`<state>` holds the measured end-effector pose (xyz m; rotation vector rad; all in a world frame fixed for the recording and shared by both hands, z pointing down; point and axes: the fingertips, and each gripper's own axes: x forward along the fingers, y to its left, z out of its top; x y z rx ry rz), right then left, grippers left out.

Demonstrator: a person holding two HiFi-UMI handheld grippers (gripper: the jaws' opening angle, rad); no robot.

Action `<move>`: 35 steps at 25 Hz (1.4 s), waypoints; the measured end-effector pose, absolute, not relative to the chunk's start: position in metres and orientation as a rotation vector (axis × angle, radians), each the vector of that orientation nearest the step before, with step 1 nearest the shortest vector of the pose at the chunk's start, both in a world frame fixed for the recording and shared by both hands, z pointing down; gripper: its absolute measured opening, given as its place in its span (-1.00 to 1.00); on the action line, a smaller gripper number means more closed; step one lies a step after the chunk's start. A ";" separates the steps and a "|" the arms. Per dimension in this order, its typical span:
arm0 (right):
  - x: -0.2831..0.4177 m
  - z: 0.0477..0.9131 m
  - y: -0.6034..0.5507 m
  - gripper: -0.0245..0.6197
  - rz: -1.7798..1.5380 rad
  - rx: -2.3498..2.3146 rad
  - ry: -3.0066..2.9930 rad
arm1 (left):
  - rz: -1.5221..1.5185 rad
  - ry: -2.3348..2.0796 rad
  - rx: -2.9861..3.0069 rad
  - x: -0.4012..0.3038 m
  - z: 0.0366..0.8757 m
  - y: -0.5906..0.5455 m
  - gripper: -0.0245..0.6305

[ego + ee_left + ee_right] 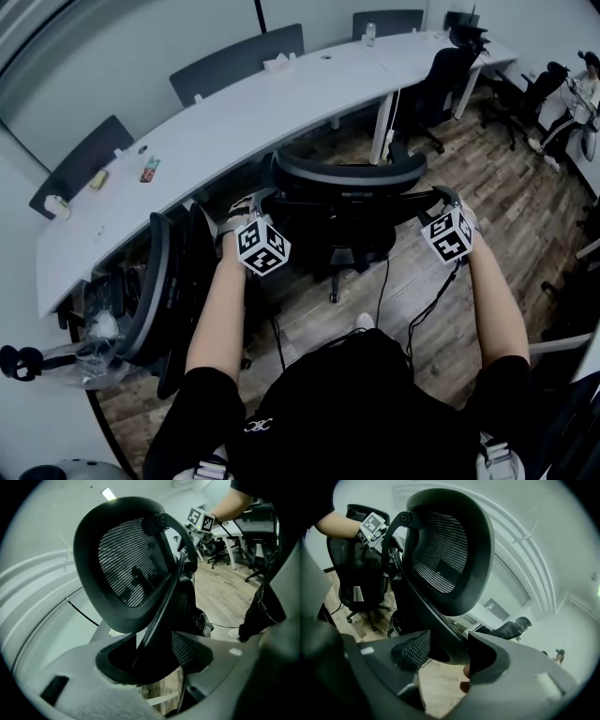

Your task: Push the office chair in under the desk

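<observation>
The black mesh office chair (349, 202) stands in front of me, its back towards me, a little out from the long white curved desk (281, 103). My left gripper (242, 220) is at the left side of the chair's back and my right gripper (450, 208) at the right side. In the left gripper view the left gripper (152, 660) stands open with the chair's back frame (161, 606) running between its jaws, below the headrest (126, 559). The right gripper (445, 651) is open too, astride the same frame (424, 616).
A second black chair (159, 291) stands close on the left, a third (436, 84) further right by a white desk leg (382, 127). Small items (150, 169) lie on the desk. Cables (384, 281) trail over the wood floor. A person (577, 103) sits far right.
</observation>
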<state>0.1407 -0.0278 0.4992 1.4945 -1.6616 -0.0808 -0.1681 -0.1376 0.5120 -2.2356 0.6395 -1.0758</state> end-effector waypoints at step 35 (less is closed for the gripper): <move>0.225 0.503 -0.179 -0.09 0.001 1.333 -1.714 | -1.023 0.867 -2.403 -0.101 0.505 -0.211 -0.24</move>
